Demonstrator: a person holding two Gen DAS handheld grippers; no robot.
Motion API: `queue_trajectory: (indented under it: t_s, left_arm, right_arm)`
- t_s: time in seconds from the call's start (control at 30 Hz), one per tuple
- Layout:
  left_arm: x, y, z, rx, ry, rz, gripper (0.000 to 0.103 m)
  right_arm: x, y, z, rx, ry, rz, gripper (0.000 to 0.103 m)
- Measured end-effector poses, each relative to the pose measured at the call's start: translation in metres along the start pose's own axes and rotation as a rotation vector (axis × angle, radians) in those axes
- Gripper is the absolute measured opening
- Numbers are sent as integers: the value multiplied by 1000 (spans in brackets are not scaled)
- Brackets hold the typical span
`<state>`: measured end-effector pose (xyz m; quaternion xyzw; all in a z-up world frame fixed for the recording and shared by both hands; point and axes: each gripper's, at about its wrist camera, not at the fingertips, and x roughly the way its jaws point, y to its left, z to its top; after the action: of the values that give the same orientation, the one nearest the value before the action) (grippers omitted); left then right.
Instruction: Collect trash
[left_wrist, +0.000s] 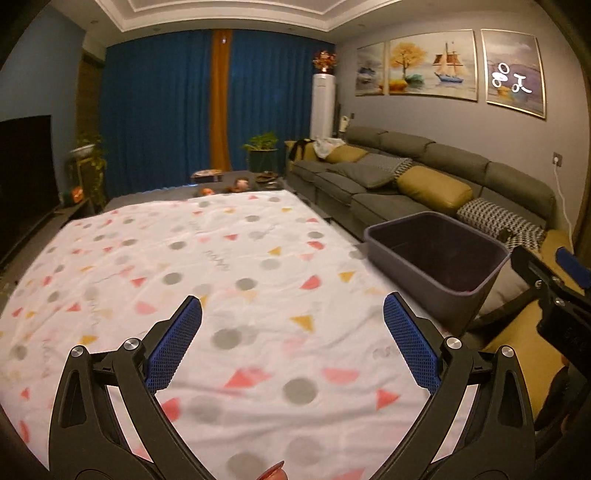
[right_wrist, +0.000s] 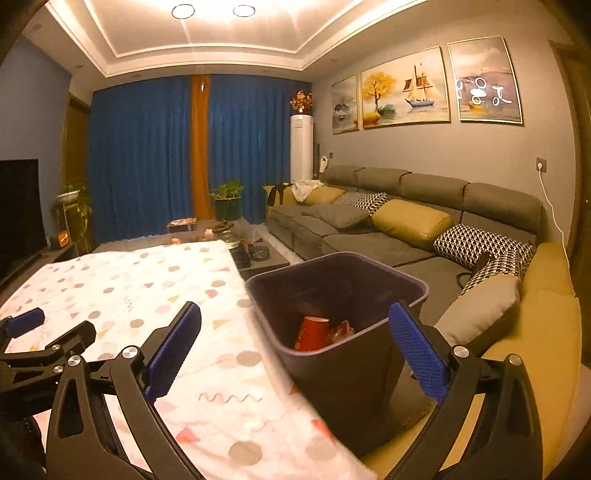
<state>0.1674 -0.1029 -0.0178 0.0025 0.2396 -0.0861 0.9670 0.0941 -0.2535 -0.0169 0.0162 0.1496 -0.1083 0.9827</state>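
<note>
A living room with blue curtains (left_wrist: 159, 110) at upper left and a grey sectional sofa (left_wrist: 406, 177) at right surrounds a table under a white cloth printed with coloured dots and triangles (left_wrist: 207, 266). At the cloth's right edge stands a dark rectangular trash bin (right_wrist: 354, 354). In the right wrist view, a red paper cup (right_wrist: 312, 334) lies inside it beside a crumpled reddish wrapper (right_wrist: 341, 328).

The left gripper (left_wrist: 291, 306) fills the lower middle of its view, fingers spread wide over the cloth, holding nothing. The right gripper (right_wrist: 295, 314) is likewise spread wide and empty, its right finger (right_wrist: 417, 347) in front of the bin's near rim.
</note>
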Motion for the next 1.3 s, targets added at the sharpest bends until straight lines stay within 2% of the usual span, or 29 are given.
queue_trajectory:
  t_s: [0.37,0.7,1.3]
  left_arm:
    - [-52,27,-15,-23,-29,11,97]
    - [-86,39,-25,-31,-59,4,97]
    - [-112,38,-26,-40,-94,-15,97]
  right_arm:
    - [-44,30,-12,-1,12,26,98]
    - [-75,38,-15,1,-10,23,98]
    - [-95,37,-16,10,-43,37,98]
